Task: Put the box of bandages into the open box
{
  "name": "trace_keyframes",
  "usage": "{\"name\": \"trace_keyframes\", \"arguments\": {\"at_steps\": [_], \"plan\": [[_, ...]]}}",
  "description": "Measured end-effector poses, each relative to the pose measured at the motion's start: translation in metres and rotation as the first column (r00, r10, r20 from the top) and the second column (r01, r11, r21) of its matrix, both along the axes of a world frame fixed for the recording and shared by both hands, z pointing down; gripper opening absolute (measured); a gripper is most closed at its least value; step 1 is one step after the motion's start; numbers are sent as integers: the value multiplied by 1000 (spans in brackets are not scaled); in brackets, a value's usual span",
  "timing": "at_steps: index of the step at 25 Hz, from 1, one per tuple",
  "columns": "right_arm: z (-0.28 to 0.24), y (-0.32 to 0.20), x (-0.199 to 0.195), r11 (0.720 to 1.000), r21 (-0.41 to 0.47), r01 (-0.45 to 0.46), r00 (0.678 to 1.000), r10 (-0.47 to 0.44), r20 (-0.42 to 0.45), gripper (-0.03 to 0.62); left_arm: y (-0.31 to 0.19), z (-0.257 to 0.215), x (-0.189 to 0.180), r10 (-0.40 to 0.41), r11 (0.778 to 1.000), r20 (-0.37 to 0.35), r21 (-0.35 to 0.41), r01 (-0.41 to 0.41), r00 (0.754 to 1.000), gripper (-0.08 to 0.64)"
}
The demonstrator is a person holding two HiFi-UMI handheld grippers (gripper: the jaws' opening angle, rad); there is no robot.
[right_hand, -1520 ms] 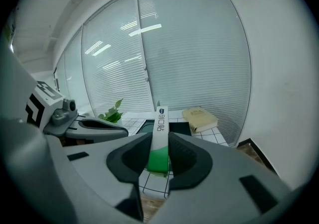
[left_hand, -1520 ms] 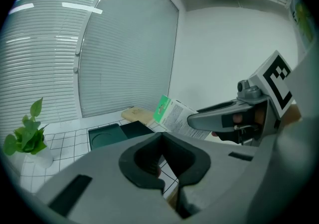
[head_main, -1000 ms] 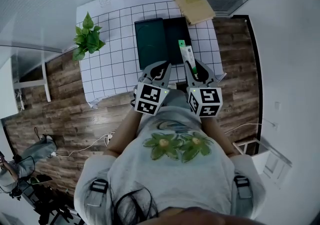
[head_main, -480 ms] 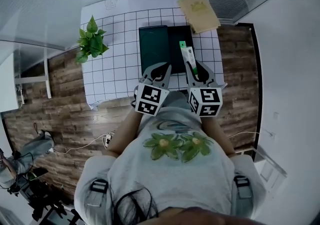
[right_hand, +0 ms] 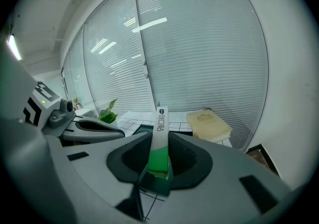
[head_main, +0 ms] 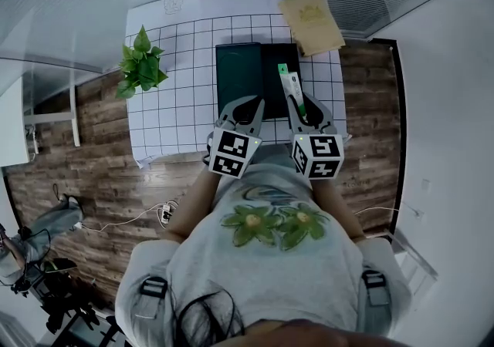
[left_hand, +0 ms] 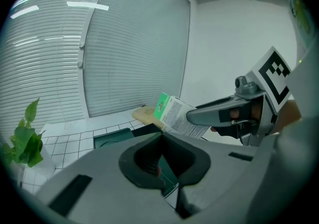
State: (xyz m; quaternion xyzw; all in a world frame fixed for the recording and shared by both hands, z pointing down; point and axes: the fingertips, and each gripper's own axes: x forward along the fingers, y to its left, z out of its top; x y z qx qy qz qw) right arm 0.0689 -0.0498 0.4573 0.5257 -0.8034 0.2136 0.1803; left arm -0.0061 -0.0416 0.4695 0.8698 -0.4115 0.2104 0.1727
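Note:
The green and white box of bandages (head_main: 290, 89) stands on edge between the pads of my right gripper (head_main: 302, 102), which is shut on it, above the near right part of the dark green open box (head_main: 270, 66). The right gripper view shows the bandage box (right_hand: 160, 128) clamped upright in my right gripper (right_hand: 160, 143). My left gripper (head_main: 245, 103) hovers over the near edge of the open box with its jaws shut and nothing held. In the left gripper view my left gripper (left_hand: 163, 149) faces the open box (left_hand: 110, 139), with the bandage box (left_hand: 174, 113) at right.
The open box's lid (head_main: 235, 68) lies flat beside it on the white checked tablecloth (head_main: 177, 83). A tan book (head_main: 310, 21) rests at the far right corner and a potted plant (head_main: 140, 64) at the left edge. Window blinds run behind the table, over a wood floor.
Both grippers hold the same pose. The table has slid slightly right and down in the head view, as the head camera shifted.

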Motion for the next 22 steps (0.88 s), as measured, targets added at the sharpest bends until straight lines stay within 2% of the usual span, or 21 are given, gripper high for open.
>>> {"name": "trace_keyframes", "arguments": {"at_steps": [22], "plan": [[16,-20,2,998,-35,51,999,-51,-5,94,-18,20,4,-29,998,14,-47,30,999,6]]}}
